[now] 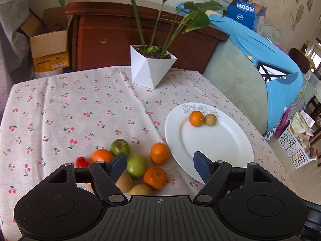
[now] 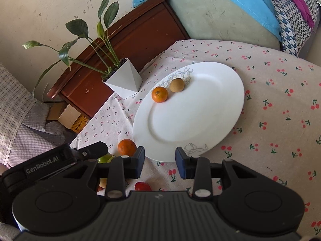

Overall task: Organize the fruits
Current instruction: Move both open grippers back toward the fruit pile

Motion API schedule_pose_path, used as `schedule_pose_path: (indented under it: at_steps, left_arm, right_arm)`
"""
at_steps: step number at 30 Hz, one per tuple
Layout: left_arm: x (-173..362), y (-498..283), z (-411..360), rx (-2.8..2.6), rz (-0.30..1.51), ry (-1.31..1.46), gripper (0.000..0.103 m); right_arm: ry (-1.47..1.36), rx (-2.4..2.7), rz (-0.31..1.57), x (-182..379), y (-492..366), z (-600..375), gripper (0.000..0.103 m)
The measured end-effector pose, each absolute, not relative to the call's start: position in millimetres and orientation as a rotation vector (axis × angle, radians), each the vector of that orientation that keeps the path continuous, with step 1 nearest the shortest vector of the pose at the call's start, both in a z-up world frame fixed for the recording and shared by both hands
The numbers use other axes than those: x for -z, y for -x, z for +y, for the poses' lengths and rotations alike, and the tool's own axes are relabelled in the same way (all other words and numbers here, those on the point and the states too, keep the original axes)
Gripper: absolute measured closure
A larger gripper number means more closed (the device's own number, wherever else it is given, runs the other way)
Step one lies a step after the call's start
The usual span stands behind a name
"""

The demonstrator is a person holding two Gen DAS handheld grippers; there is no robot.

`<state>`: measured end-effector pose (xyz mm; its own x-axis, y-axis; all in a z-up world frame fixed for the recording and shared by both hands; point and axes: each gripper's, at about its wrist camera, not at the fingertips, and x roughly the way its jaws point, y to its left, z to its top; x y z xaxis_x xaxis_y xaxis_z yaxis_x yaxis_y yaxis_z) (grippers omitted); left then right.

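We hold the left gripper released, empty, jaws spread wide above the loose fruit pile on the cherry-print tablecloth. The nearest orange sits just below and between the fingers; another orange lies just ahead, green fruits to its left. The white plate, its long axis running away from us, lies right of the pile and already holds one orange touching a brown fruit. The right gripper hovers released and empty over the plate's near rim. We judge the left nearer the pile.
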<state>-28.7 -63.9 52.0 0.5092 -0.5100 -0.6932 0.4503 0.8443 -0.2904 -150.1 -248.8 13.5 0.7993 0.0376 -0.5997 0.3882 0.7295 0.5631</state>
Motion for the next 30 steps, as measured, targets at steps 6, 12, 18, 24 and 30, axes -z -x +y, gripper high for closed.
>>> schedule_pose_path:
  at_steps: [6,12,18,24,30]
  left_arm:
    - [-55.3,28.0,-36.2,0.506,0.846,0.078,0.024]
    - [-49.7,34.2,-10.1,0.453,0.86,0.088,0.024]
    - [-40.6,42.1,5.1,0.418,0.864,0.041,0.024]
    - [-30.2,46.2,11.6,0.413,0.86,0.009,0.025]
    - [-24.8,48.9,7.2,0.443,0.828,-0.012,0.026]
  right_arm:
    - [-0.71,0.168,0.648,-12.9,148.3,-237.9,0.067]
    - [-0.676,0.139,0.67,-11.1,148.7,-228.4,0.067]
    - [-0.654,0.112,0.696,-7.5,149.1,-221.4,0.067]
    - [-0.624,0.078,0.716,-3.9,148.2,-212.8,0.067]
    - [-0.615,0.063,0.729,-0.8,145.9,-209.7,0.067]
